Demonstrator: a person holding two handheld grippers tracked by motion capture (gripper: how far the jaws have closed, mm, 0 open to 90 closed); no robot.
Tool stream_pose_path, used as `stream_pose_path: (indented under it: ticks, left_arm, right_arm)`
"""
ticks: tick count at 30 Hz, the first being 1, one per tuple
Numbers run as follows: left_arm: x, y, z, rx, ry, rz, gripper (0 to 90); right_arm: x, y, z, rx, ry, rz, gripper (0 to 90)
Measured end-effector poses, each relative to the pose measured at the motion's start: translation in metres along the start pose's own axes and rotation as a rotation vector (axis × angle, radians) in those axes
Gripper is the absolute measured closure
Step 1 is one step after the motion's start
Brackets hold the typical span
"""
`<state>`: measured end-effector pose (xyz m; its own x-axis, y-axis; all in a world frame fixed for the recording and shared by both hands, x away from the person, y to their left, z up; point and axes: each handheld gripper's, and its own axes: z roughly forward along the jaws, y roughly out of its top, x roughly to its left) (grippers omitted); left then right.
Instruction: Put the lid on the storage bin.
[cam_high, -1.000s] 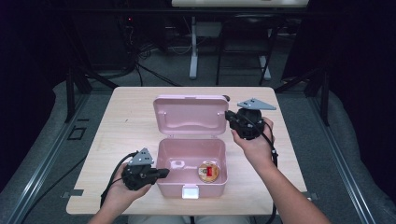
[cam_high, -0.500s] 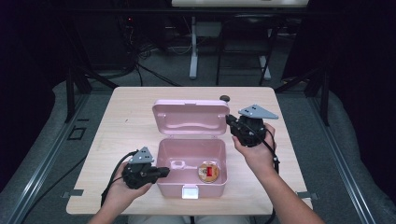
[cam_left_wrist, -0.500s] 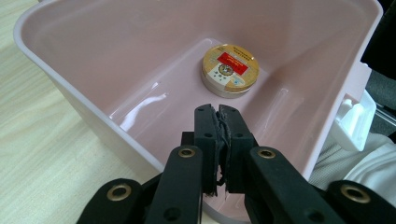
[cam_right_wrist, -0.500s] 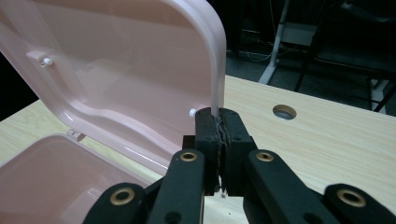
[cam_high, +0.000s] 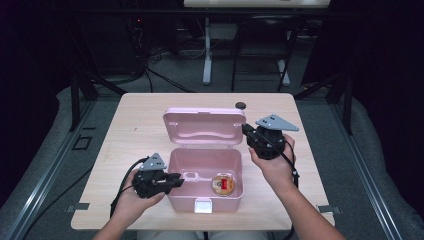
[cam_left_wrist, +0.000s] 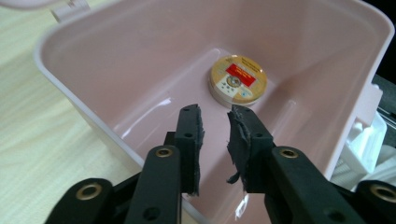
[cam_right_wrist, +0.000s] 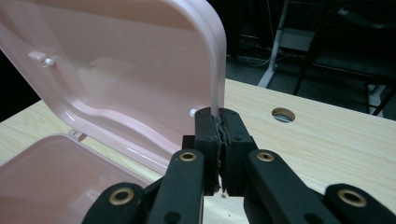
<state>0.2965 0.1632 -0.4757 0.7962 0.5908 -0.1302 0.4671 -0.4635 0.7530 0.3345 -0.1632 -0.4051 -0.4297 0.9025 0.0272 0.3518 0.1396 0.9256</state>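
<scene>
1. The pink plastic box (cam_high: 205, 172), smooth and round-cornered, sits mid-surface (cam_high: 130, 130) with its lid (cam_high: 204, 126) upright.
2. A round tin (cam_left_wrist: 237, 82) lies on the box floor.
3. The left tongs (cam_left_wrist: 214, 122) have just been opening, nothing between them, over the box's near wall.
4. The right tongs (cam_right_wrist: 217, 122) are pinched on the lid's edge; open surface lies beyond, with a cable hole (cam_right_wrist: 284, 114).
</scene>
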Motion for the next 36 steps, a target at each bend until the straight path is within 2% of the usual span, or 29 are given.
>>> stream_pose_path:
  ticks: [4, 9, 15, 17, 19, 23, 28, 30, 36]
  left_arm:
    - [0.003, 0.004, -0.005, -0.013, 0.025, 0.008, 68.2]
    - [0.012, 0.011, -0.014, -0.036, 0.059, -0.008, 65.2]
    - [0.019, 0.015, -0.02, -0.058, 0.073, -0.016, 63.3]
    - [0.021, 0.017, -0.023, -0.065, 0.098, -0.014, 57.7]
    - [0.022, 0.019, -0.025, -0.072, 0.112, -0.011, 55.9]
    - [0.024, 0.022, -0.029, -0.081, 0.132, 0.003, 55.9]
    - [0.03, 0.027, -0.034, -0.098, 0.132, -0.03, 55.8]
    - [0.034, 0.03, -0.036, -0.108, 0.147, -0.041, 55.8]
    - [0.04, 0.04, -0.041, -0.124, 0.18, -0.042, 57.4]
  right_arm:
    - [0.0, 0.0, 0.0, -0.001, 0.001, 0.0, 87.1]
    - [0.0, 0.0, 0.0, -0.002, 0.006, 0.0, 87.0]
    - [-0.001, -0.001, 0.0, -0.006, 0.006, 0.002, 87.0]
    - [0.0, -0.001, 0.0, -0.004, 0.007, 0.004, 87.0]
    - [0.0, -0.001, 0.0, -0.006, 0.008, 0.003, 87.0]
    - [-0.001, -0.001, 0.0, -0.007, 0.011, 0.001, 86.9]
    - [-0.001, -0.002, -0.001, -0.01, 0.012, 0.001, 86.8]
    - [0.0, -0.002, -0.002, -0.008, 0.012, 0.0, 86.7]
    - [-0.001, -0.002, -0.002, -0.009, 0.017, 0.002, 86.6]
